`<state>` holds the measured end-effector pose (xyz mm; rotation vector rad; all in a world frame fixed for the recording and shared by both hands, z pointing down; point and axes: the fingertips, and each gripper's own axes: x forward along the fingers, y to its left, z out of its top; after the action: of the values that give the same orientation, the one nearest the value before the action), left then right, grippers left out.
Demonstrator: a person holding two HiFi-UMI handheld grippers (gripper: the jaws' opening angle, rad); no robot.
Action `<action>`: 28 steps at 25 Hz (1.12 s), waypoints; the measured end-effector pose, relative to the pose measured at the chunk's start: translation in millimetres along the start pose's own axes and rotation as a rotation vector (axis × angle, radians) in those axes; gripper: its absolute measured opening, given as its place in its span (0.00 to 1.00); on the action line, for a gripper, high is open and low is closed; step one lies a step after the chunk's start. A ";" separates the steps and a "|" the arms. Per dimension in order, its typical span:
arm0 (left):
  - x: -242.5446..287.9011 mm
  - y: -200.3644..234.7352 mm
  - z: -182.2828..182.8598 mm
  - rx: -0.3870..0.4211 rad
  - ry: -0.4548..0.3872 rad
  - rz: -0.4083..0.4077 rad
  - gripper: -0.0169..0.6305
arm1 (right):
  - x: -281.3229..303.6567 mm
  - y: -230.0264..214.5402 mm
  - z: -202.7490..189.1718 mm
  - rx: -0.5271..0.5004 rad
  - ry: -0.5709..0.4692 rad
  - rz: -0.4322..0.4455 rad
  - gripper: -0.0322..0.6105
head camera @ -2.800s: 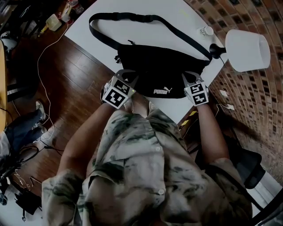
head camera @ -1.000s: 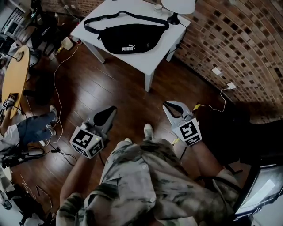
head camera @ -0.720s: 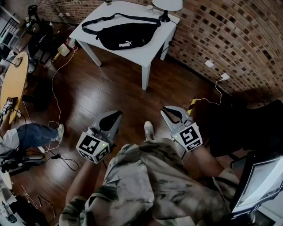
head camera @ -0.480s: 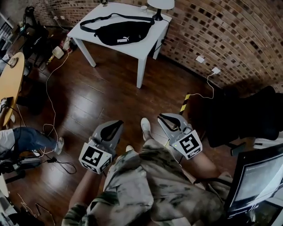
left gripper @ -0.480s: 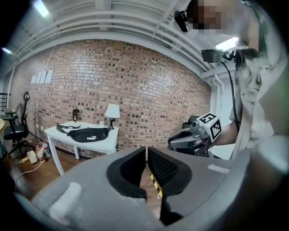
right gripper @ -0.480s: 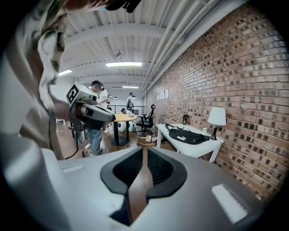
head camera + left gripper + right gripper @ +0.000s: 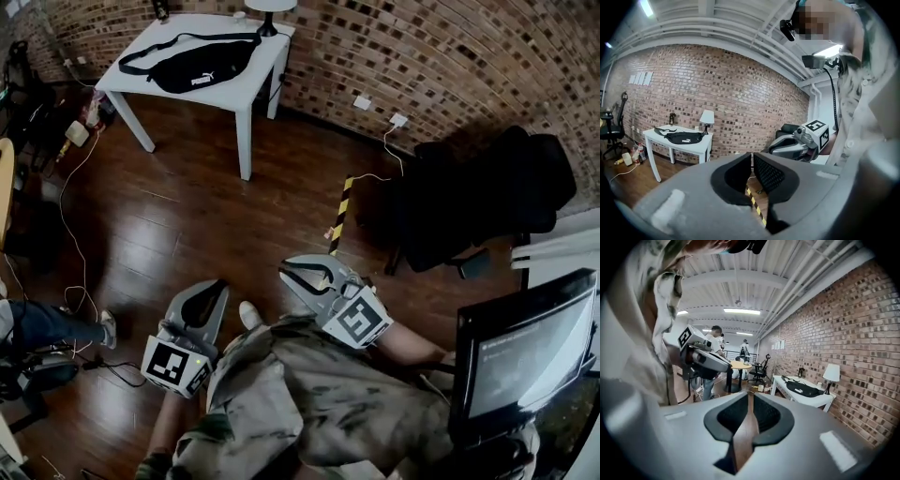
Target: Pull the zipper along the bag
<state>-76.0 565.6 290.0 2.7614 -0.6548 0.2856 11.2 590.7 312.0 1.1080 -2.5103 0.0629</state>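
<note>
The white worktop (image 7: 236, 90) stands well across the room by the brick wall, with the black bag (image 7: 195, 71) lying on it. The left gripper (image 7: 217, 284) and right gripper (image 7: 286, 272) hang at the person's body, jaws nearly together on nothing. No pull looks under way; the next move means walking over and finding the zipper tab.

Left hand-held gripper (image 7: 218, 284) and right hand-held gripper (image 7: 285, 271) point forward, jaws together, empty.
</note>
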 end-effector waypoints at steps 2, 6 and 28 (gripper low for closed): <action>2.4 -11.8 -0.8 0.004 0.003 0.006 0.05 | -13.9 4.2 1.6 -0.008 -0.015 0.005 0.12; 13.9 -40.7 0.6 0.001 -0.006 0.004 0.05 | -48.1 2.2 2.2 -0.027 -0.023 -0.012 0.12; 57.7 -179.0 -20.2 -0.002 0.045 0.017 0.05 | -174.1 4.1 -45.6 0.025 -0.079 0.003 0.09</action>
<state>55.1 701.7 282.3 2.7399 -0.6673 0.3495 129.6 724.5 289.8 1.1372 -2.5874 0.0521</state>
